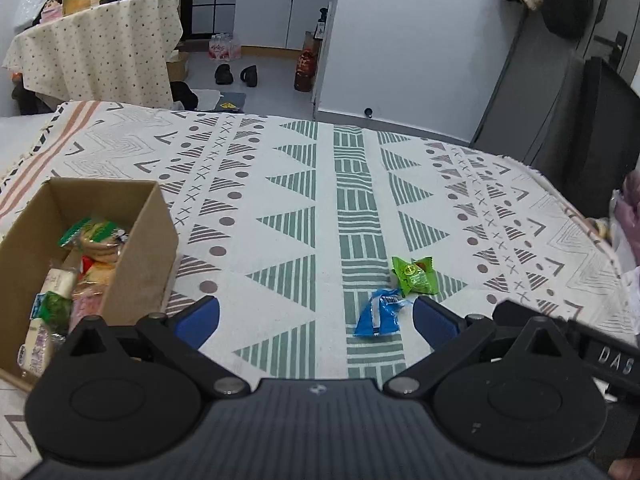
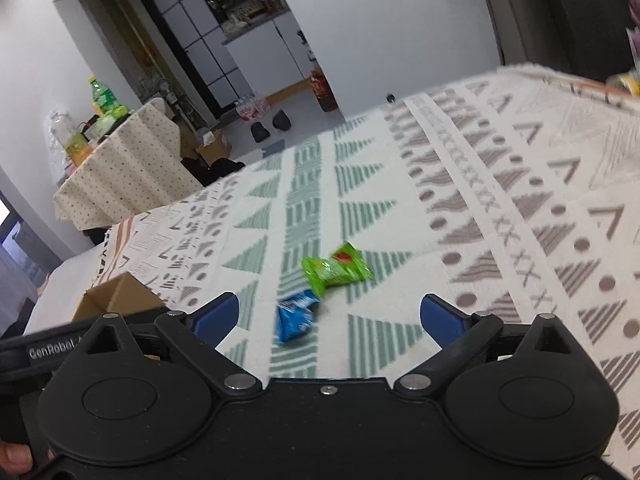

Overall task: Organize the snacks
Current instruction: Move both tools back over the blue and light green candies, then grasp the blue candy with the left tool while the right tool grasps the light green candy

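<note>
While spread wide and empty, both hand-held grippers (image 1: 316,316) (image 2: 328,316) just behind blue snack packet (image 2: 295,317).

My left wrist feed is sharp under even, soft indoor light with faint shadows, while my right wrist feed is motion-smeared across the patterned tablecloth (image 2: 480,200), both bowing at the fisheye edges.

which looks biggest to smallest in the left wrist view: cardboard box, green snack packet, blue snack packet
1. cardboard box, by far.
2-3. green snack packet and blue snack packet look about alike; not ranking them.
</note>
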The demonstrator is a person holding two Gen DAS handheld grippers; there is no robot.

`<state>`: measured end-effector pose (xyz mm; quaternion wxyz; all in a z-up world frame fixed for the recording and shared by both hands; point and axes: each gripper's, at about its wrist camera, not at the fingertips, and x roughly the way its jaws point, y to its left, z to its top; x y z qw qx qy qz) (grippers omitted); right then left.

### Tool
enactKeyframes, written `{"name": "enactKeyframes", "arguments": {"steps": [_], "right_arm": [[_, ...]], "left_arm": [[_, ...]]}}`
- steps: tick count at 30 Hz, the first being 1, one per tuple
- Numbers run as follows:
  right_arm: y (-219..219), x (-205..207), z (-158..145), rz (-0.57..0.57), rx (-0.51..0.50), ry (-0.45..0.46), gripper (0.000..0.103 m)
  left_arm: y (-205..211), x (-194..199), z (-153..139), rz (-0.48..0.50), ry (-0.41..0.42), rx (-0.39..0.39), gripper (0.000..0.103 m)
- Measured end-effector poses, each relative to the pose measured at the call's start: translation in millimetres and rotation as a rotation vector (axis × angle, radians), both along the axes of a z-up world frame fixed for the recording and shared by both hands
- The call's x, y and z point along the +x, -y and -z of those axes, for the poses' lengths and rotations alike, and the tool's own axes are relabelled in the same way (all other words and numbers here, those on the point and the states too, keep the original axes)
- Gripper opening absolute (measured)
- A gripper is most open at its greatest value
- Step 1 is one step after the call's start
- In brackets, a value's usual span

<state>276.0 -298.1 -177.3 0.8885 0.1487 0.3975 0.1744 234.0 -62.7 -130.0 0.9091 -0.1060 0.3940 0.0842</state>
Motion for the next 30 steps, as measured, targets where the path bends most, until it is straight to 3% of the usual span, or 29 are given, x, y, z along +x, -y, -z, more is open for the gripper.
{"name": "enactKeyframes", "arguments": {"steps": [7,11,19,27,30], "right_arm": [[23,16,22,0.041,0.071,-0.057,0.091],[32,28,36,0.049,0.107,-0.089,0.083],[39,52,57,0.055,0.193,-0.134,0.072],[37,75,78,0.054,0.221,-0.158,0.065],[32,84,80,0.037,0.215,-0.138,0.065]], "left_arm": [[20,21,16,0.036,-0.007,-0.001,0.100],[33,31,24,0.068,-0.002,0.017,0.095],[49,65,53,0.077,-0.053,-0.012,0.066],[56,85,85,0.098,-0.104,-0.021,0.059],[55,88,93,0.090,-0.136,-0.026,0.039]]}}
